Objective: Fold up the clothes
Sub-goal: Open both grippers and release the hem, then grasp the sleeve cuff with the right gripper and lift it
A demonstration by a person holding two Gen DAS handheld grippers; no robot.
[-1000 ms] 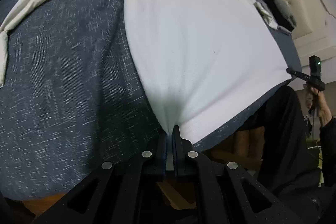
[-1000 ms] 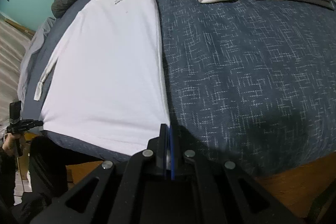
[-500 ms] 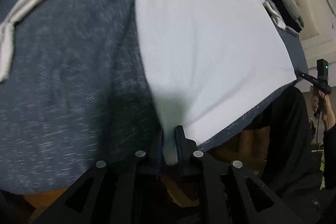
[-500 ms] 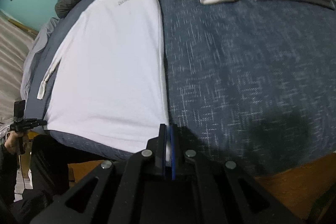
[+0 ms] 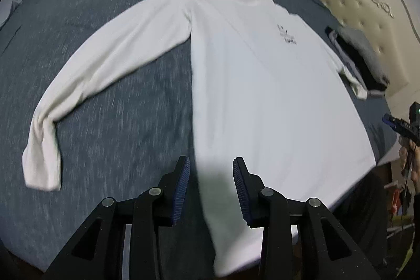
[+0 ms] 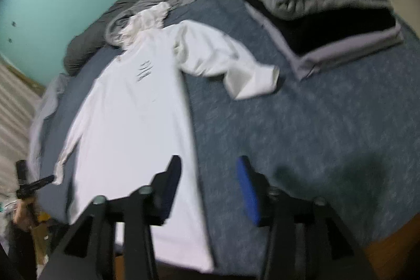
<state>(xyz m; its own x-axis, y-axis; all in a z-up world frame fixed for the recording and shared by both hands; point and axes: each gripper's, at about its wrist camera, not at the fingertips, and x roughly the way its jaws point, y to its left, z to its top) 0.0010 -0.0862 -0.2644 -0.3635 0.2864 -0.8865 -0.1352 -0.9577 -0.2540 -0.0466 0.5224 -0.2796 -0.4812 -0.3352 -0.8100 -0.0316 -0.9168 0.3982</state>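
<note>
Our left gripper (image 5: 211, 188) and right gripper (image 6: 210, 185) are both opening, nothing pinched, above the near hem of the white shirt (image 5: 262, 85) lying flat on the blue bedspread (image 5: 99, 122). With the spreading apparently done, we next need the left sleeve (image 5: 86, 85) folded inward.

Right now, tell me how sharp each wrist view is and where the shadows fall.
Left wrist: the white hoodie is fairly sharp, the blue bedspread streaked by motion, and a shadow darkens the hem between the opening left claw pads. Right wrist: blurred throughout, chest print smeared, a dark shadow on the bedspread right of the opening right claw; fisheye bends both.
</note>
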